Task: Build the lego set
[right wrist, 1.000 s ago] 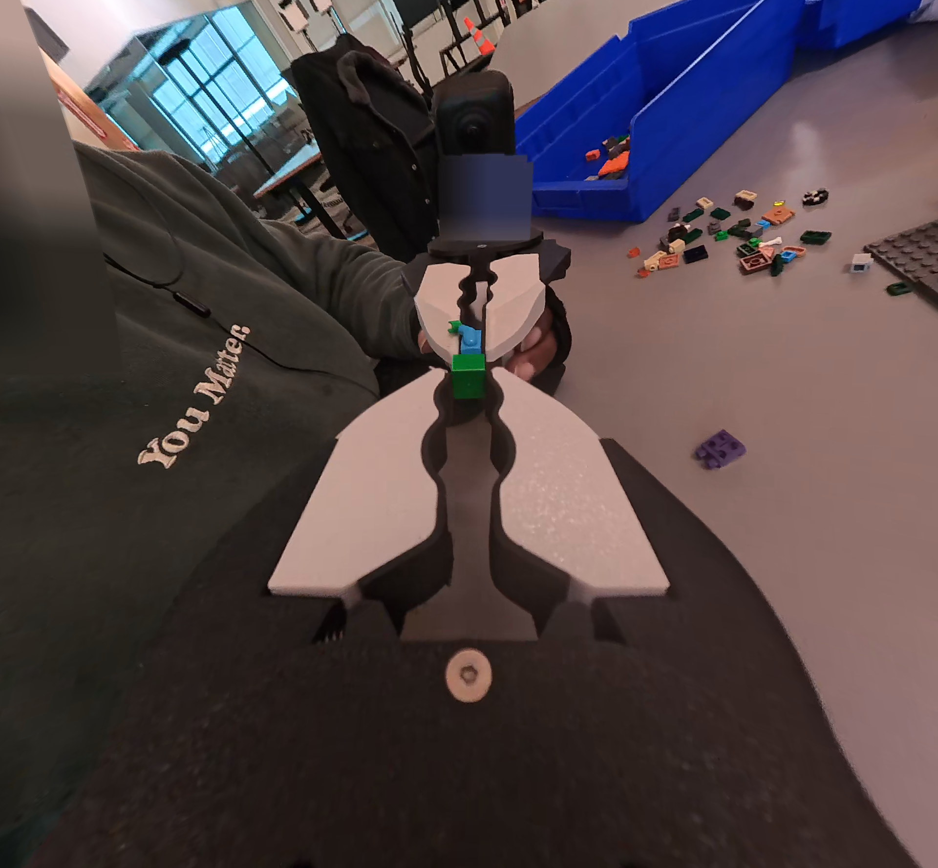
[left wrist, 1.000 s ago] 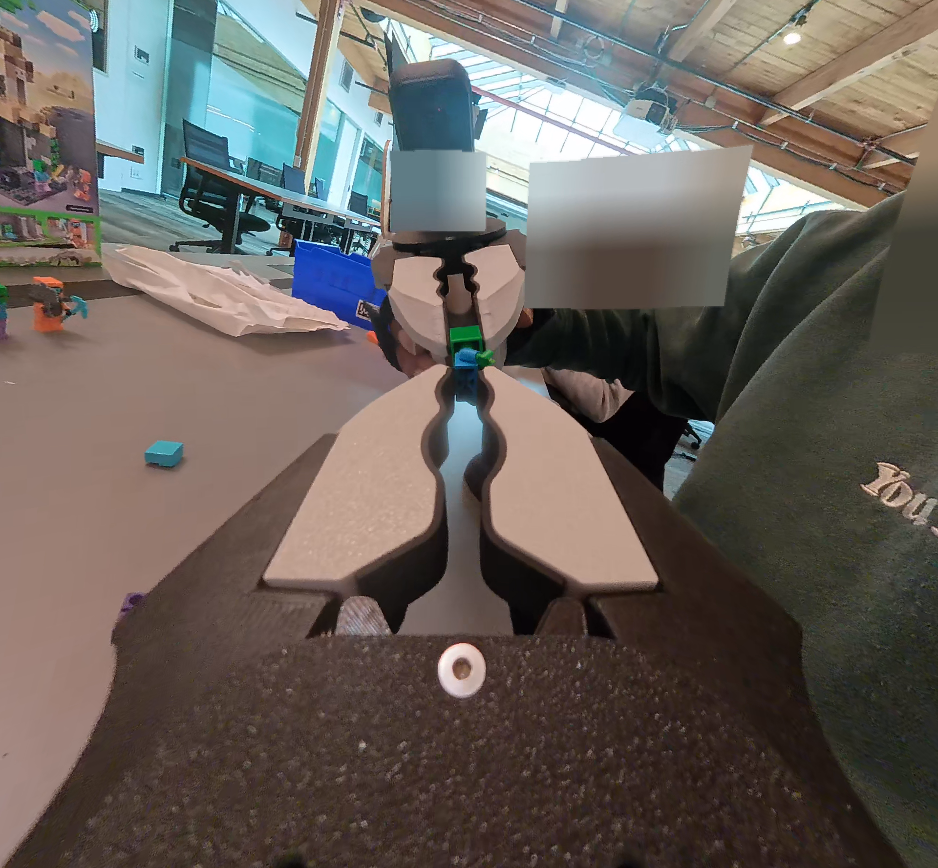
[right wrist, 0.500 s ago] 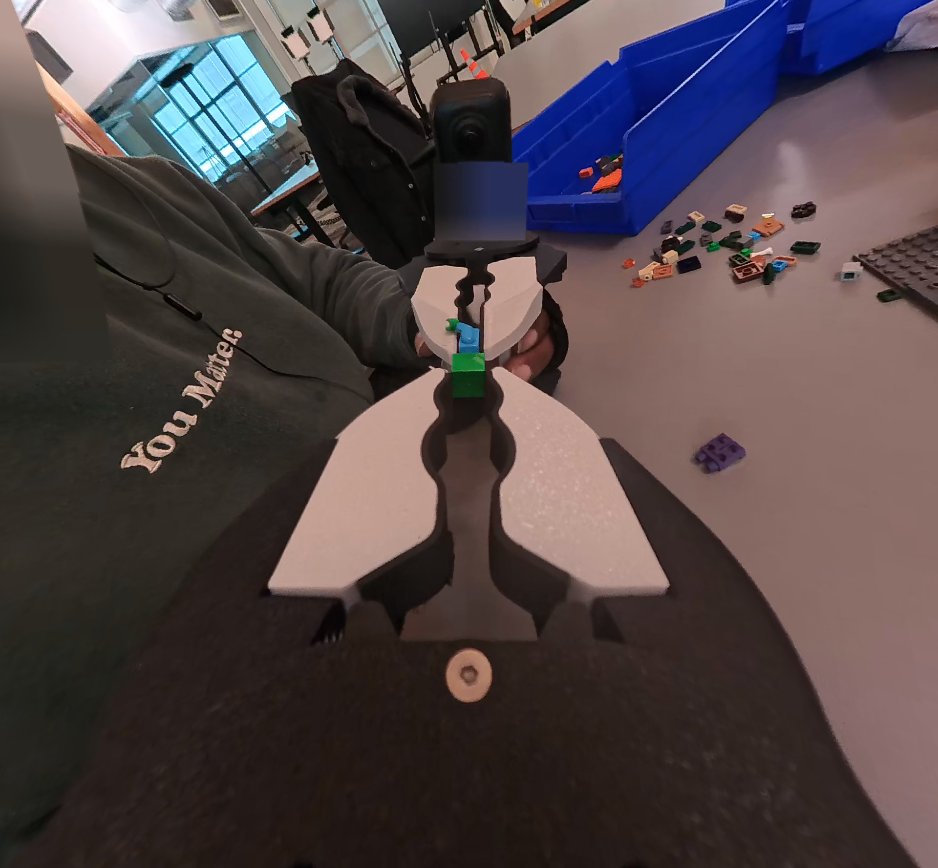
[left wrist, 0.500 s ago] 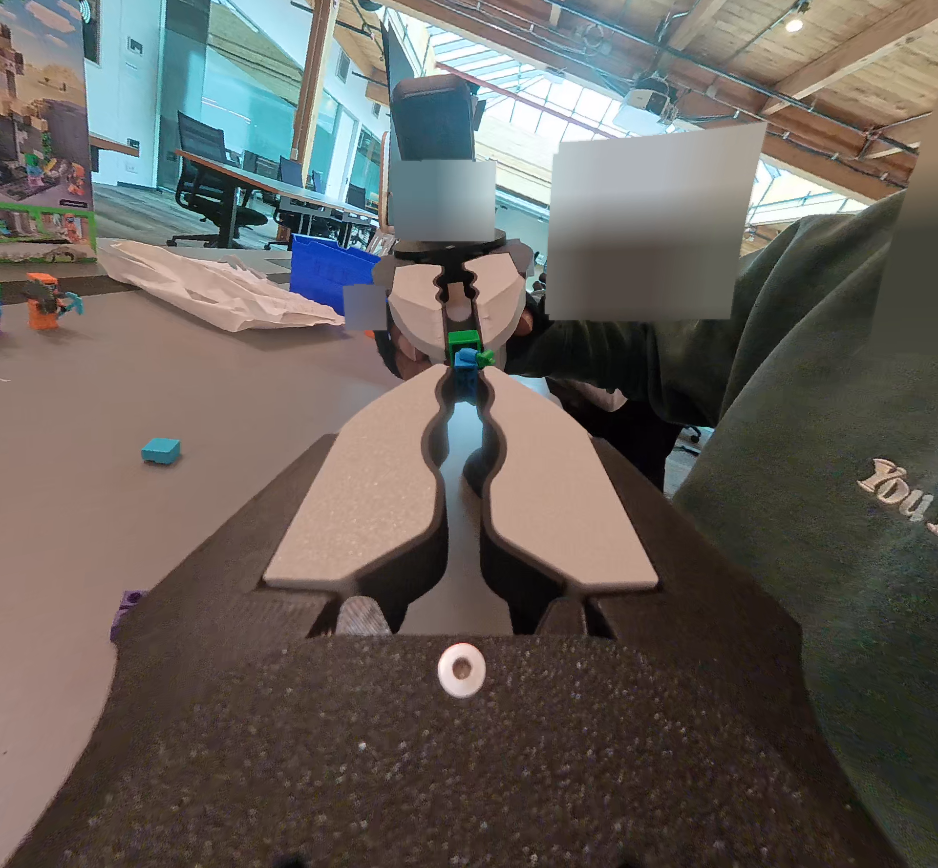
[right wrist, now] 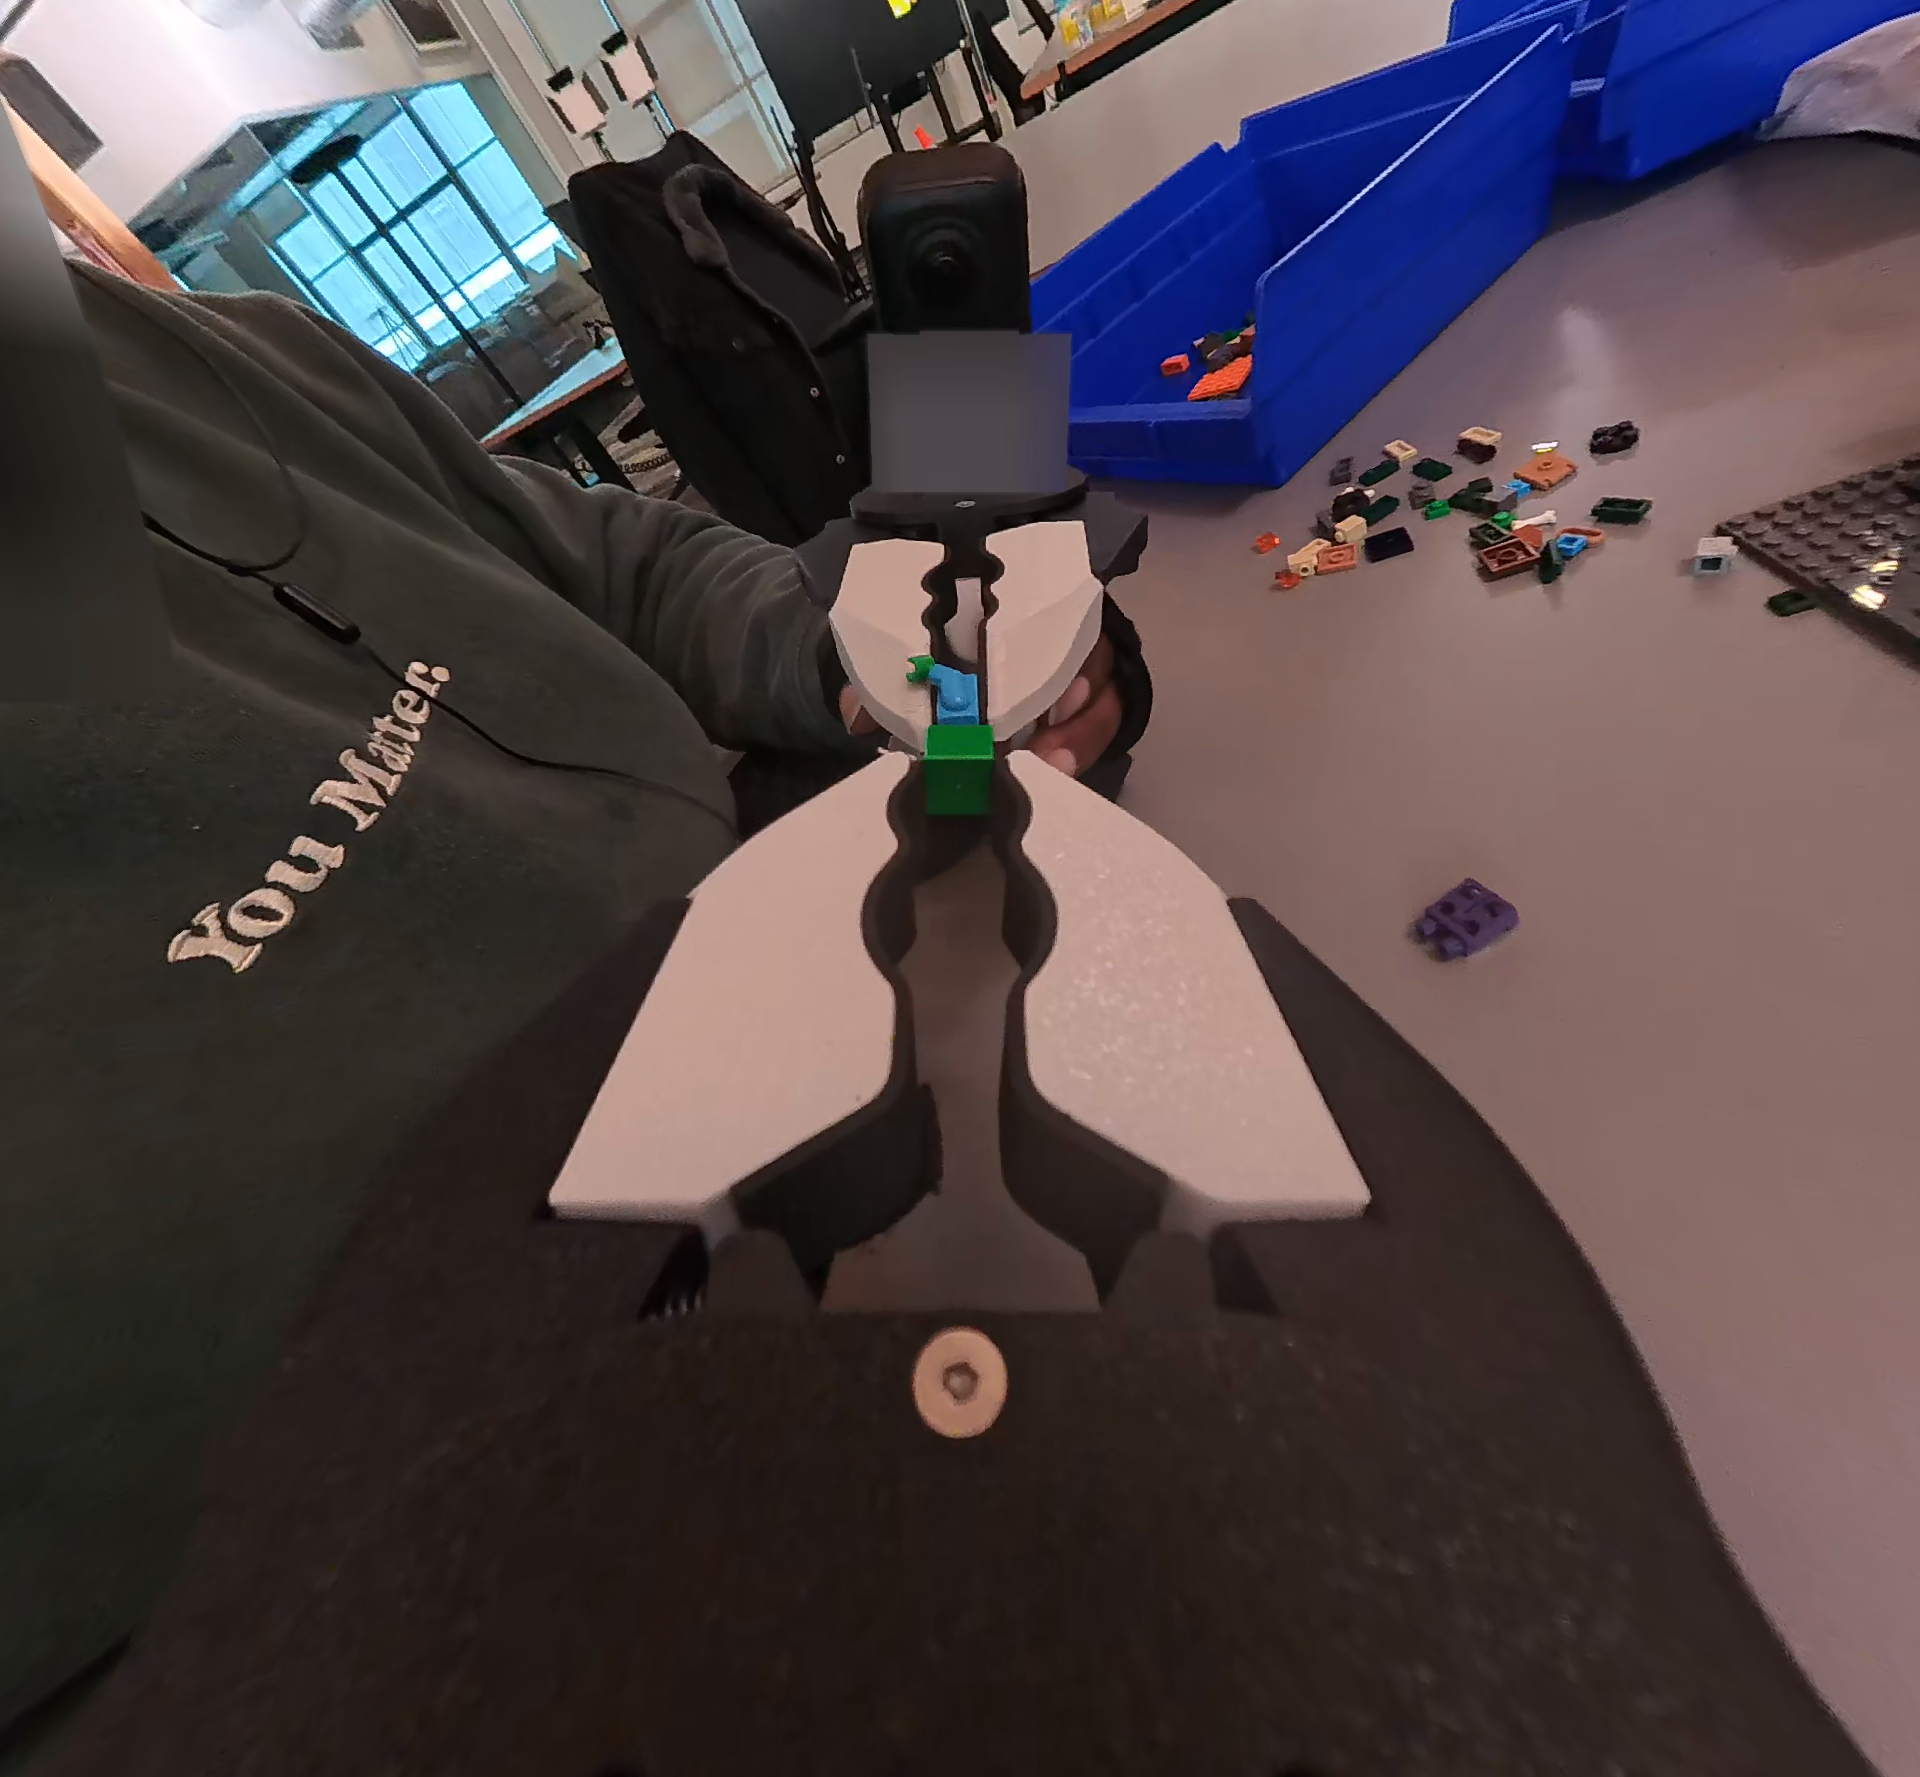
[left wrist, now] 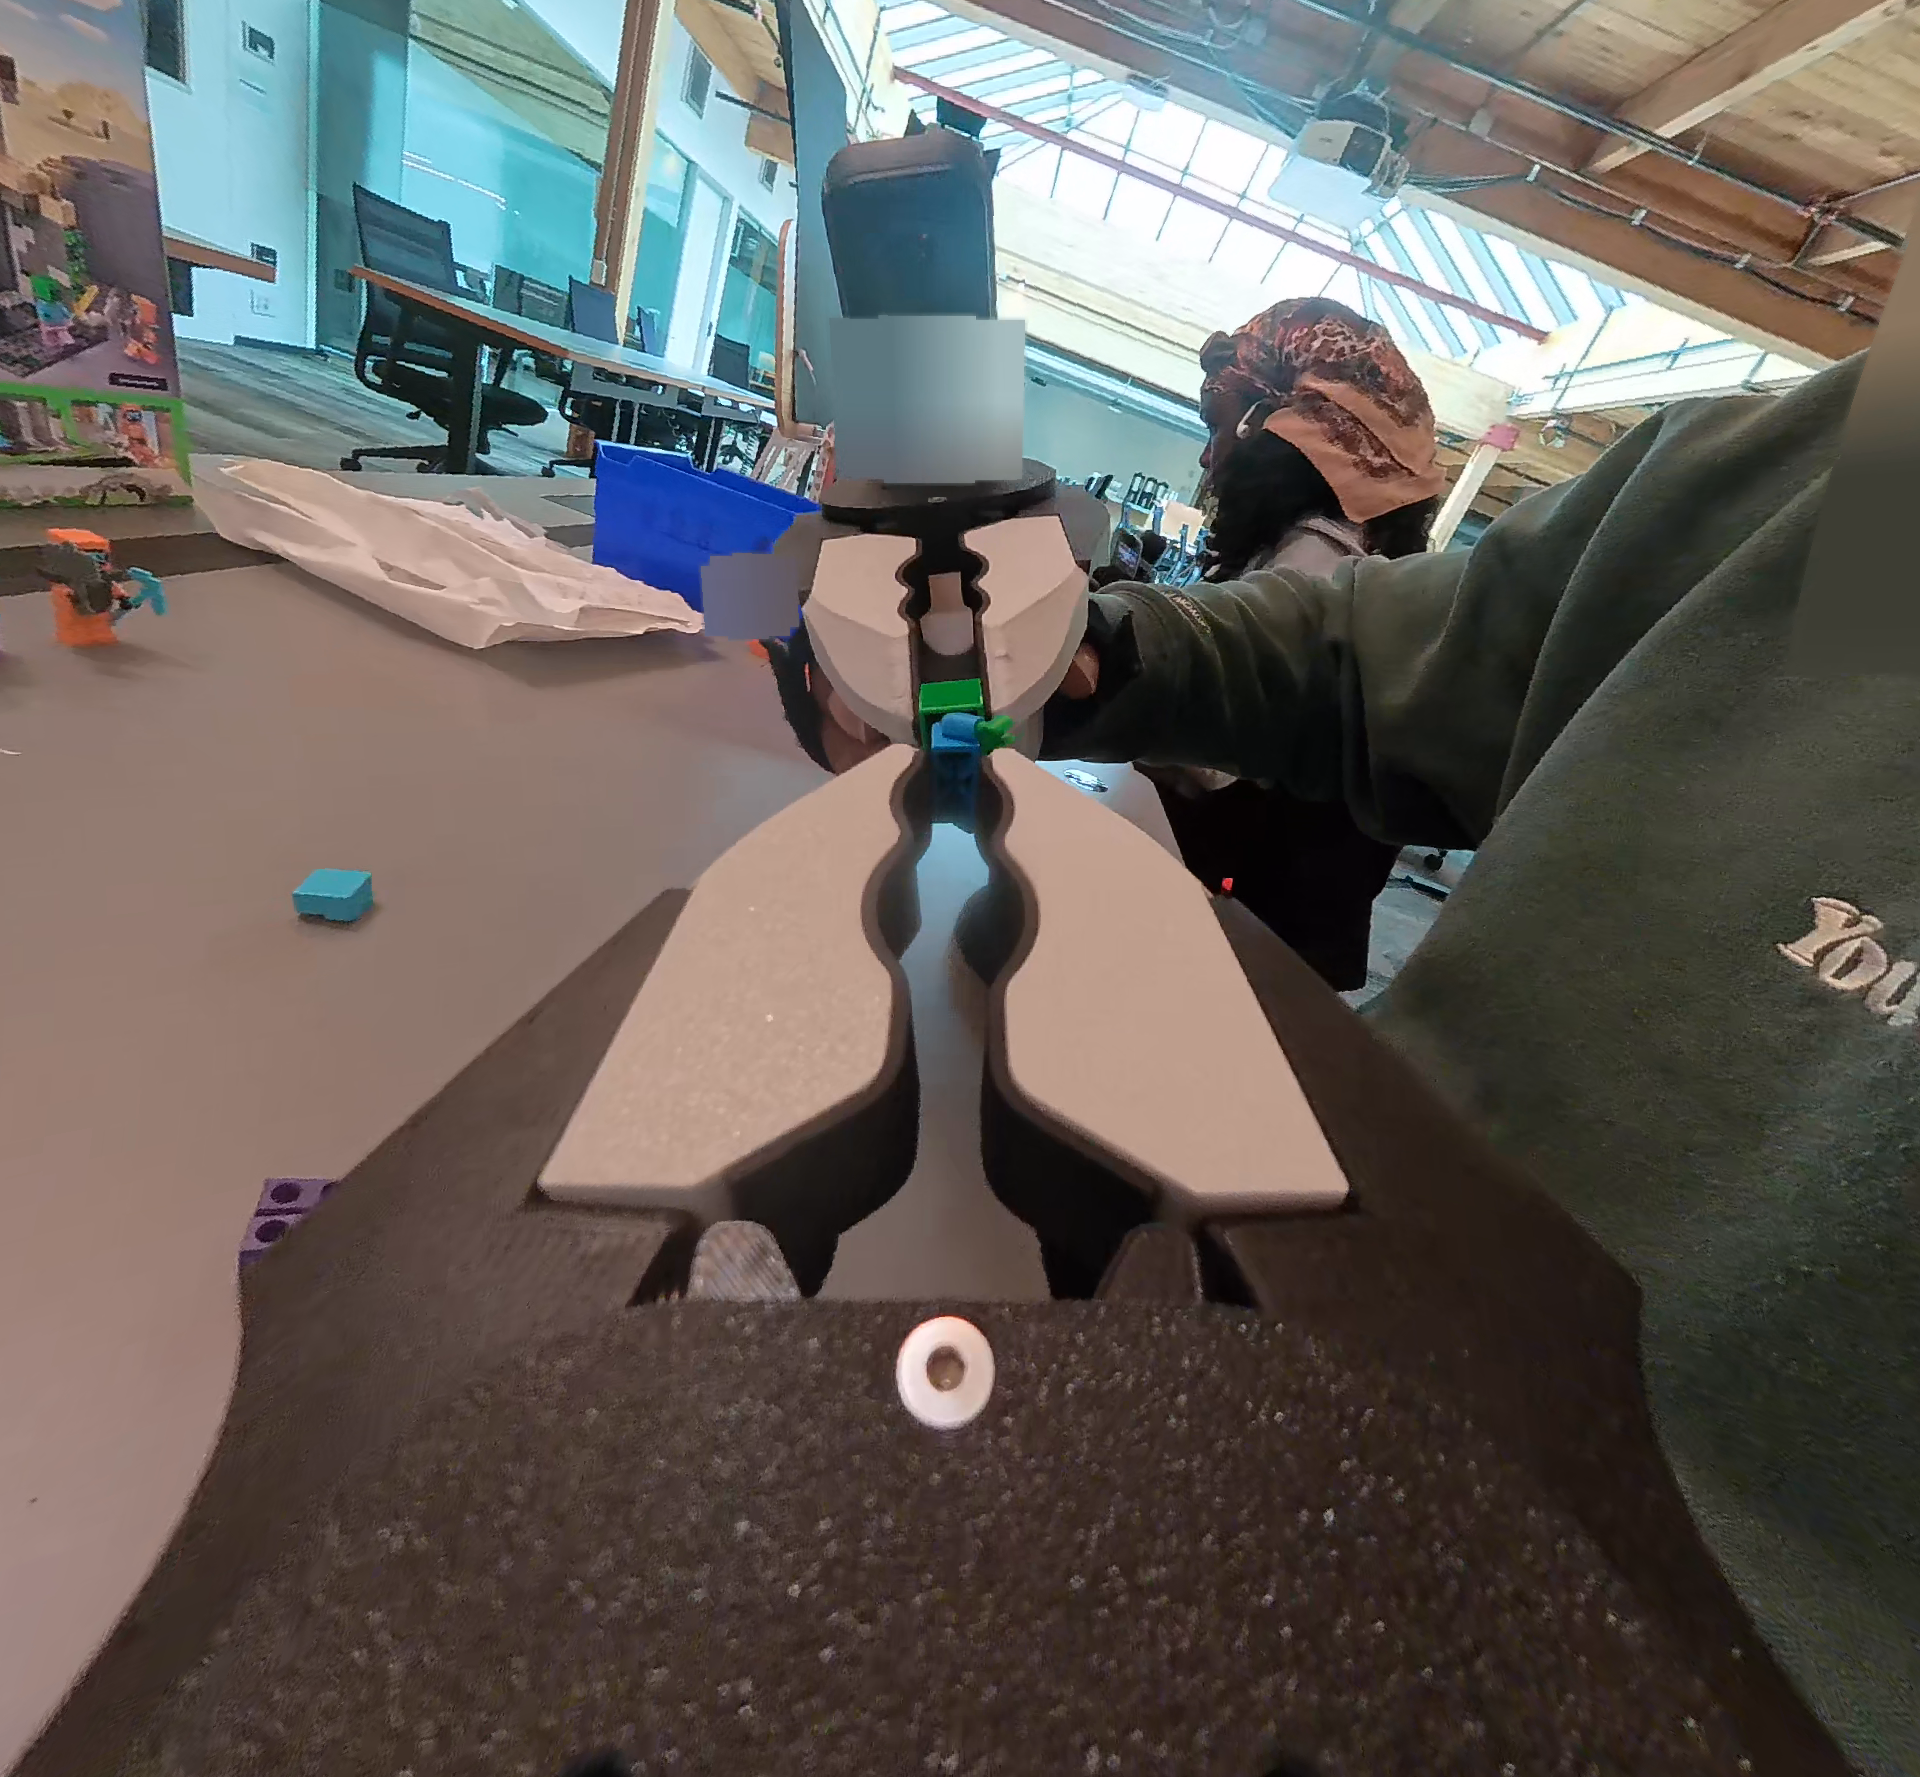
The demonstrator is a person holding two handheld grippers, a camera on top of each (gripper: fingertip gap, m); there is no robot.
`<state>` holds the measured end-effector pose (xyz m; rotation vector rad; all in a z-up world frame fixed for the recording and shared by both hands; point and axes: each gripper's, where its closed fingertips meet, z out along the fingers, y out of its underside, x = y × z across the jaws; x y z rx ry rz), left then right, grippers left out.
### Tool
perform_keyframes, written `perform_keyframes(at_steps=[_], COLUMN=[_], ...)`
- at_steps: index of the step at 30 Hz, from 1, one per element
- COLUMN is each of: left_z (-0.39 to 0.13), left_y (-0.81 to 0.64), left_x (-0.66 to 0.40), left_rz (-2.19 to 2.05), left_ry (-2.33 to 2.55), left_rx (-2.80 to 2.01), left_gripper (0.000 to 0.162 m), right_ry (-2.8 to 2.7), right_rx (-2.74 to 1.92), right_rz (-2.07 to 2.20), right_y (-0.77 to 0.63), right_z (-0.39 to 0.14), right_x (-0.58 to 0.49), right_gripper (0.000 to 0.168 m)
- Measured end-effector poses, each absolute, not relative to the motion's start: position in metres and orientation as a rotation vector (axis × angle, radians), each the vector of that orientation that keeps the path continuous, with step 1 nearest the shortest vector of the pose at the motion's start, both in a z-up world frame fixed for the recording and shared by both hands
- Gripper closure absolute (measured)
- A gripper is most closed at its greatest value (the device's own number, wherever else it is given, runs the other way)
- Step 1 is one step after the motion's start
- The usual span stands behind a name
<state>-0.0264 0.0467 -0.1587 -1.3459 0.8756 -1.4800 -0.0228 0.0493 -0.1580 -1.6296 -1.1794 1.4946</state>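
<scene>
A small lego figure is held between my two grippers, which face each other tip to tip above the grey table (left wrist: 416,792). My left gripper (left wrist: 951,777) is shut on the figure's blue body (left wrist: 948,740), which has a green arm (left wrist: 997,730) sticking out. My right gripper (right wrist: 958,792) is shut on the green cube head (right wrist: 958,777). The head sits against the blue body (right wrist: 954,697). Each gripper shows in the other's view: the right one (left wrist: 951,701) in the left wrist view, the left one (right wrist: 961,688) in the right wrist view.
A teal tile (left wrist: 332,896), a purple piece (right wrist: 1465,917), an orange minifigure (left wrist: 88,584), the set's box (left wrist: 73,221) and a white paper bag (left wrist: 436,564) are on the table. Blue bins (right wrist: 1351,273), several loose pieces (right wrist: 1455,512) and a dark baseplate (right wrist: 1839,543) lie to the right. A person (left wrist: 1309,480) sits behind. My left and right fingertips are right by each other. The purple piece (right wrist: 1465,917) is about equally far from each gripper, around 15 cm.
Both grippers stay shut and tip to tip on the figure. The pair has tilted and shifted slightly, so the background has drifted in both views.
</scene>
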Motion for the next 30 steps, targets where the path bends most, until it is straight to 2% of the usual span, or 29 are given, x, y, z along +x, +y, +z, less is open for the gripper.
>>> perform_keyframes(at_steps=[30], left_z=[-0.173], left_y=[0.043], left_x=[-0.021], left_rz=[-1.463], left_ry=[0.944], left_rx=[-1.386], left_gripper=[0.154], right_ry=[-1.213], right_rx=[-1.615], right_rz=[1.478], right_y=[0.045], right_z=[-0.173], right_x=[-0.022], right_gripper=[0.157])
